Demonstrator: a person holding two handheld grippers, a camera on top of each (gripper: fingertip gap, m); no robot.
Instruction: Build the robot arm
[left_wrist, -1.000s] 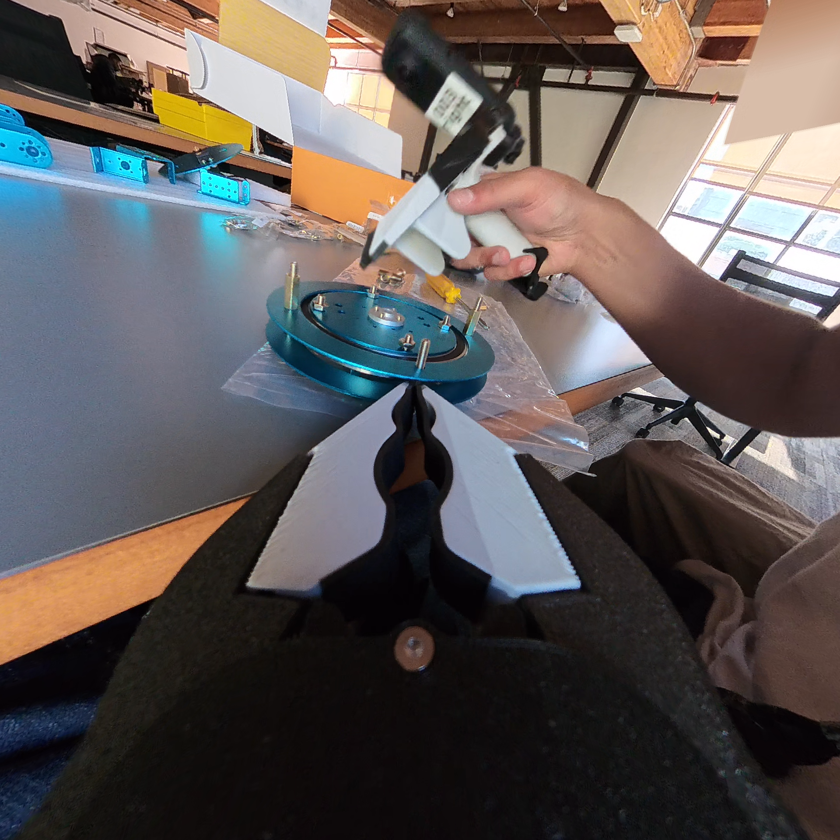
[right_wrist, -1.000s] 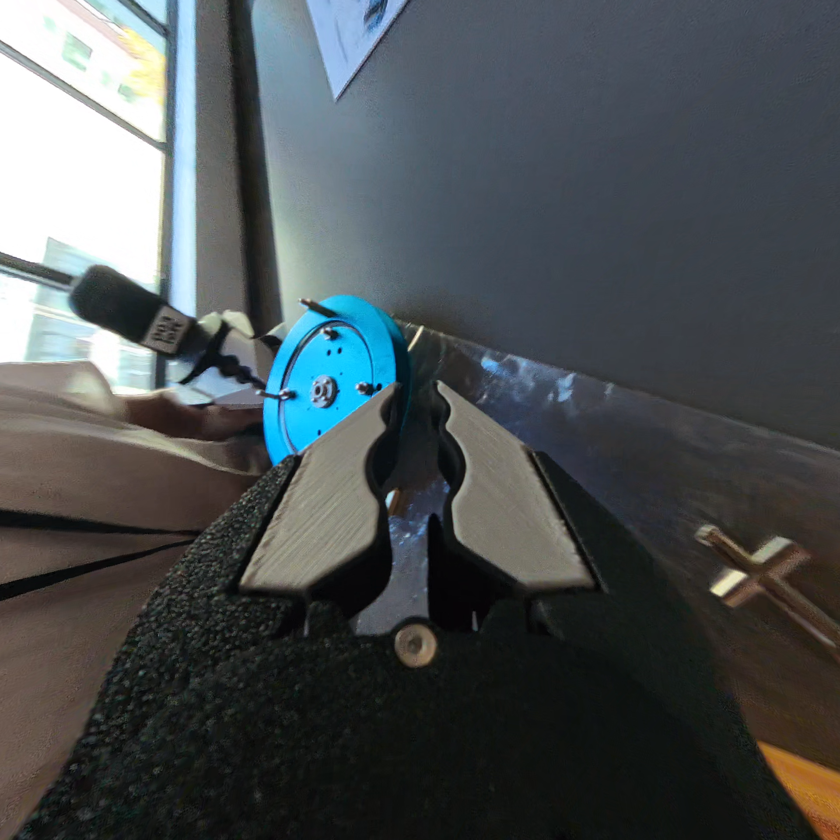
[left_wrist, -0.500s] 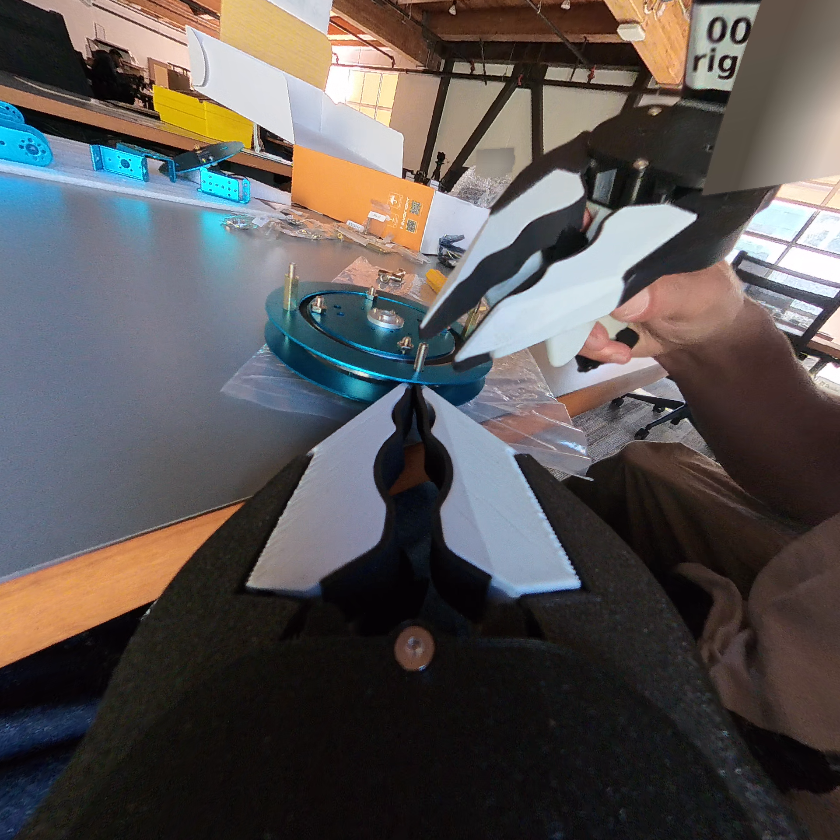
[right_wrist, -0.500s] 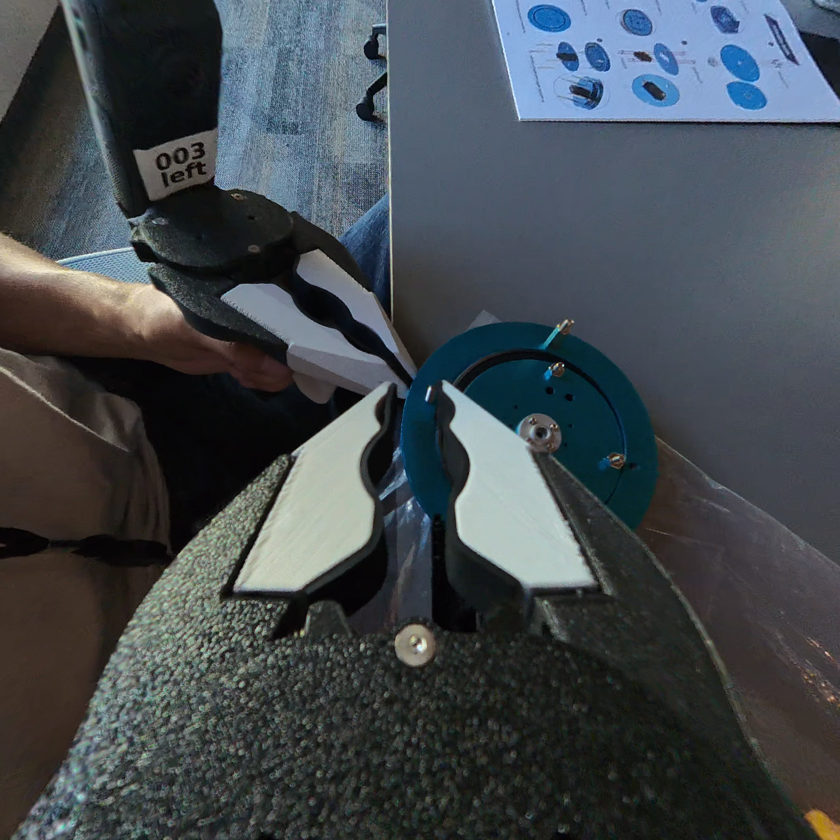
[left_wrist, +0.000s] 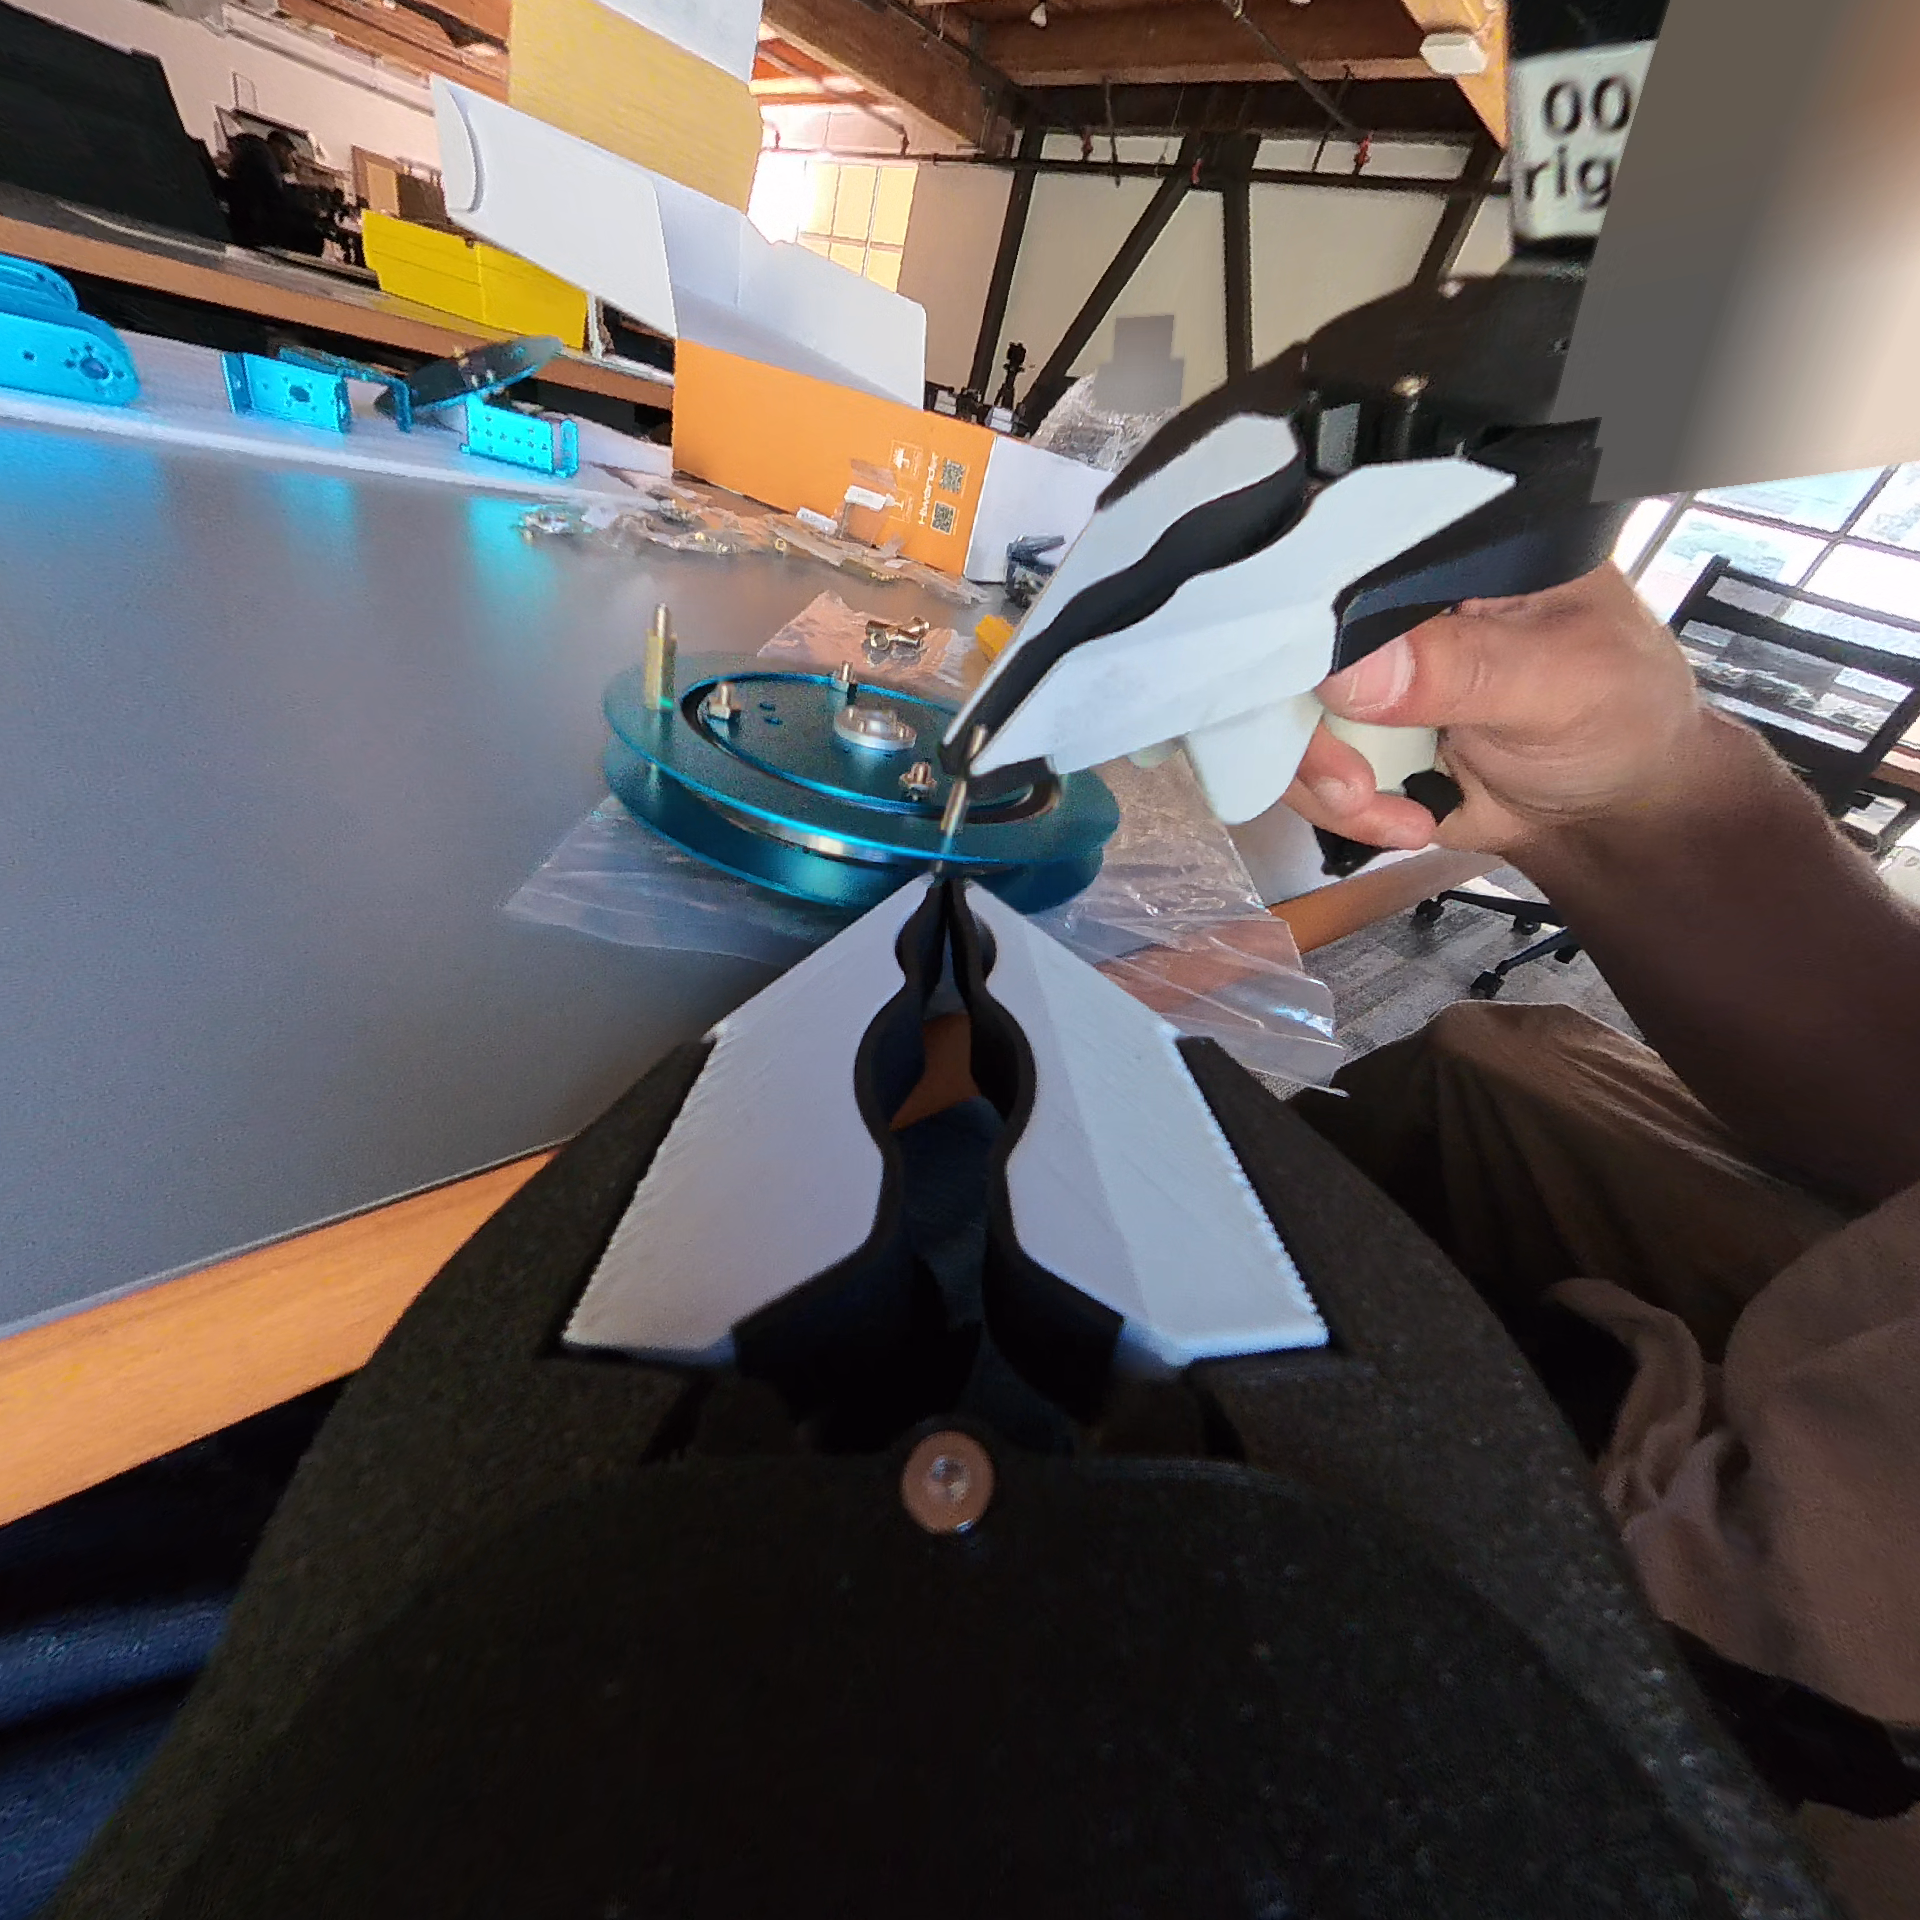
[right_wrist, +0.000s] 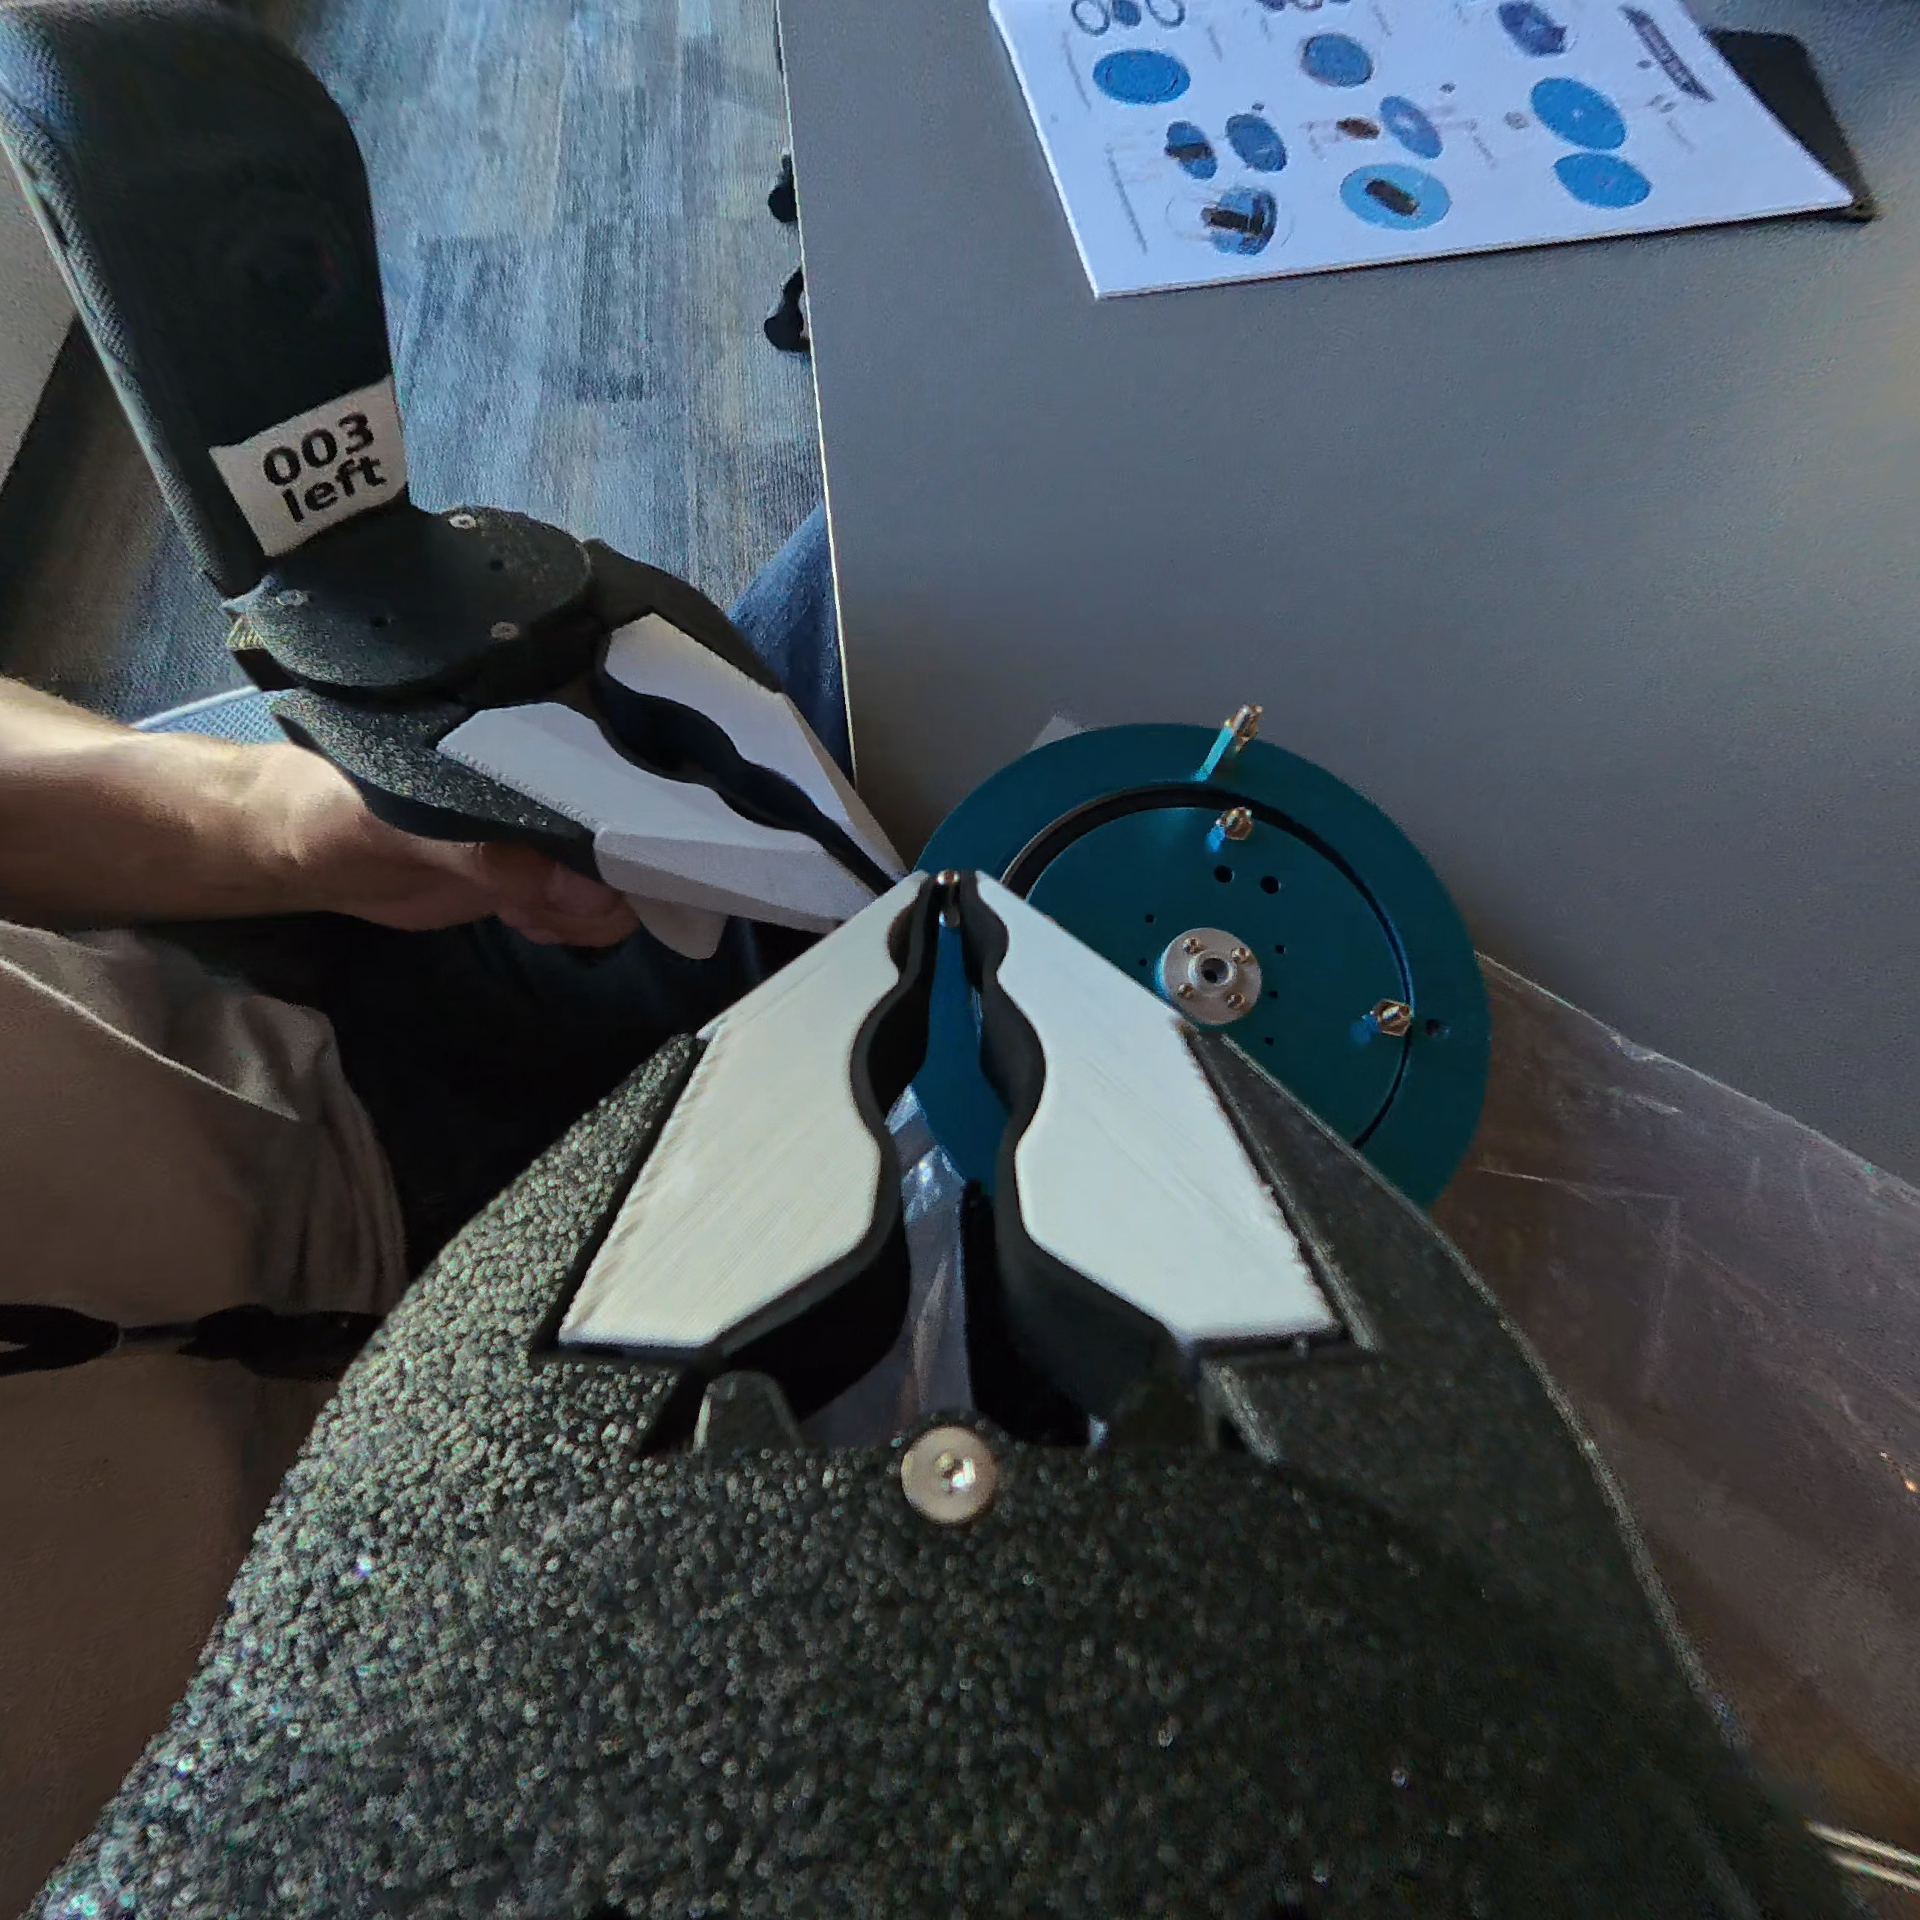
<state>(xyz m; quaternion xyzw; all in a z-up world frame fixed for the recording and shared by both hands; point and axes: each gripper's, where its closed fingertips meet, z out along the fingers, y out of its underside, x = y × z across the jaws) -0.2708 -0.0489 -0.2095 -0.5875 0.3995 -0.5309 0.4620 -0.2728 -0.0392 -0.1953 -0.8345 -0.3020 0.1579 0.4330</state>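
A blue round disc (left_wrist: 790, 821) with a silver hub (left_wrist: 878, 727) and brass standoffs lies on a plastic bag on the grey table; it also shows in the right wrist view (right_wrist: 1299, 914). My left gripper (left_wrist: 940, 883) is shut, its tips against the disc's near rim; whether it pinches the rim is unclear. It also shows in the right wrist view (right_wrist: 878, 868). My right gripper (right_wrist: 948, 883) is shut on the top of a thin brass standoff (left_wrist: 958, 800) standing at the disc's near edge. In the left wrist view the right gripper (left_wrist: 971, 743) reaches down from the upper right.
A taller brass standoff (left_wrist: 658, 655) stands on the disc's far side. The clear plastic bag (right_wrist: 1662, 1195) spreads over the table's wooden edge (left_wrist: 260, 1299). An instruction sheet (right_wrist: 1455, 135), an orange-and-white box (left_wrist: 831, 457), blue brackets (left_wrist: 291, 390) and loose brass screws (left_wrist: 899, 629) lie farther off. My two grippers' fingertips are within a few centimetres of each other.
My right gripper swung from above the disc's far side down to its near edge and closed on the standoff. My left gripper has stayed in place.
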